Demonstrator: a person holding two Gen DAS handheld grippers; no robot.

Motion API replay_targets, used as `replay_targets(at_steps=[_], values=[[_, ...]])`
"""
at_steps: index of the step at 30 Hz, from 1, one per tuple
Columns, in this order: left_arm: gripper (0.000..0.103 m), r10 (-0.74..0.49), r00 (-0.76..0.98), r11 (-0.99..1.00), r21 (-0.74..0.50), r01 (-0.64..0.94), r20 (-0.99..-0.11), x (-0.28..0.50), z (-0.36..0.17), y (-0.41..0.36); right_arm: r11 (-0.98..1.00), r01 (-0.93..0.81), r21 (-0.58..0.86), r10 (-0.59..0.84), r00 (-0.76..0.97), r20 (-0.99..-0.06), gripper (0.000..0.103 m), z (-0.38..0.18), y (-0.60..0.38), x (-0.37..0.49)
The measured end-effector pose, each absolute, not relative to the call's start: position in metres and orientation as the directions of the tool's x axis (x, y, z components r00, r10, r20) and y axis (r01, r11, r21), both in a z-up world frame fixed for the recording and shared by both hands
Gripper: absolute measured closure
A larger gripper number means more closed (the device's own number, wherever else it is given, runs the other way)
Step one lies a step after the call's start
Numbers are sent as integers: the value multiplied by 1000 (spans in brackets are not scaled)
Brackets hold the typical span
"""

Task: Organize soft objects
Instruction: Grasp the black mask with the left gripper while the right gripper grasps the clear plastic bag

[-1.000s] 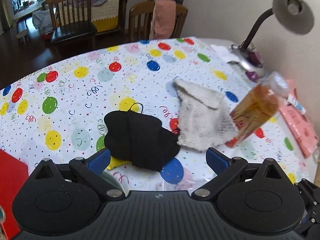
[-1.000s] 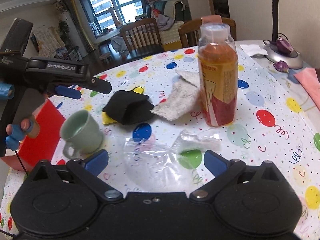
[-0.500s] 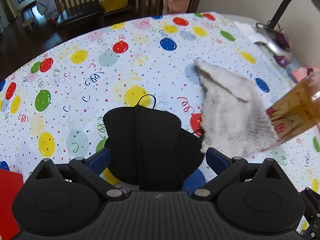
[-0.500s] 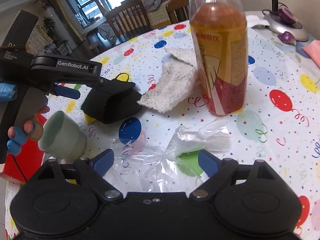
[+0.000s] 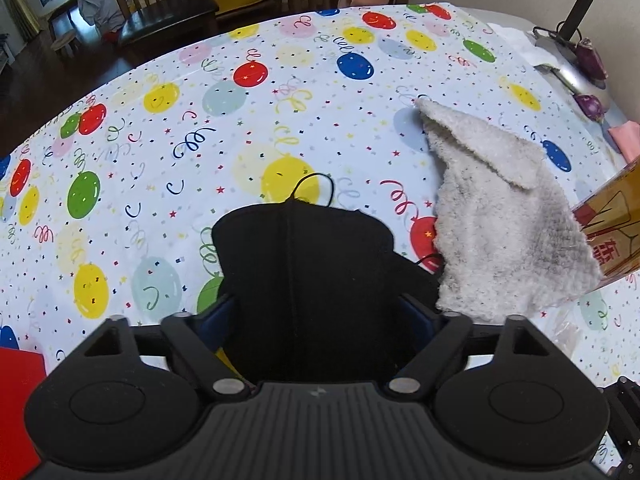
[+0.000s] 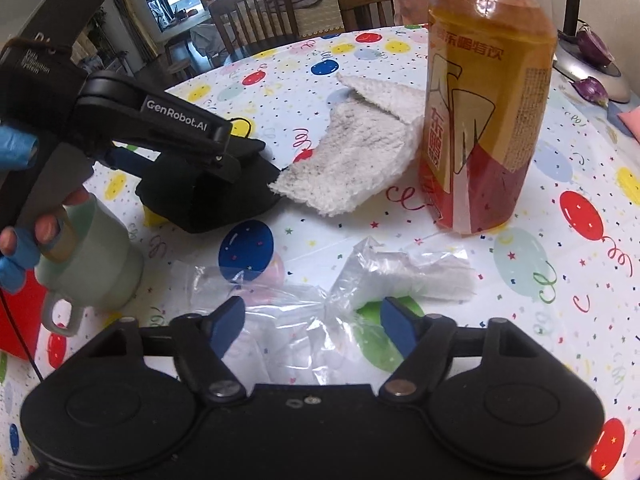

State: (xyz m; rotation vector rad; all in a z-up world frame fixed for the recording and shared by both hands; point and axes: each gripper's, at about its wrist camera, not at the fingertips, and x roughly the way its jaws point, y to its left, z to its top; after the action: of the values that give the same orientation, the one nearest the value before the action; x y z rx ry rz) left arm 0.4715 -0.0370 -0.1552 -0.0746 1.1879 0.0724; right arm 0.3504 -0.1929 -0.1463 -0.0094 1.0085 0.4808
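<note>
A black face mask (image 5: 312,272) lies on the balloon-print tablecloth (image 5: 168,168). My left gripper (image 5: 318,316) points steeply down over it, its jaws closing with the mask between the blue pads (image 5: 218,314). The mask looks undeformed. To its right lies a white fuzzy cloth (image 5: 500,220), one corner folded over. In the right wrist view the mask (image 6: 224,200) and cloth (image 6: 360,152) touch at an edge. My right gripper (image 6: 312,328) hangs over a crumpled clear plastic bag (image 6: 320,292), jaws closing with the bag between the fingers.
A tall bottle of amber drink (image 6: 488,120) stands right of the cloth. A pale green mug (image 6: 92,256) sits at the left, beside a red flat thing (image 6: 16,320). A lamp base (image 5: 576,76) stands at the far right. Wooden chairs (image 5: 168,4) line the table's far edge.
Both grippers have come down and forward: the left now straddles the black mask, the right straddles the plastic bag. Both pairs of jaws have narrowed.
</note>
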Motion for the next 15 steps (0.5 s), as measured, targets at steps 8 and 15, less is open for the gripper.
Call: replay_targets(at_steps=[8, 15], values=[[50, 27, 380, 991, -25, -131, -925, 470, -153, -28, 911, -368, 185, 349, 452, -821, 57, -147, -200, 349], [70, 18, 402, 983, -58, -175, -916, 465, -140, -19, 913, -364, 186, 351, 463, -814, 72, -146, -208, 344]])
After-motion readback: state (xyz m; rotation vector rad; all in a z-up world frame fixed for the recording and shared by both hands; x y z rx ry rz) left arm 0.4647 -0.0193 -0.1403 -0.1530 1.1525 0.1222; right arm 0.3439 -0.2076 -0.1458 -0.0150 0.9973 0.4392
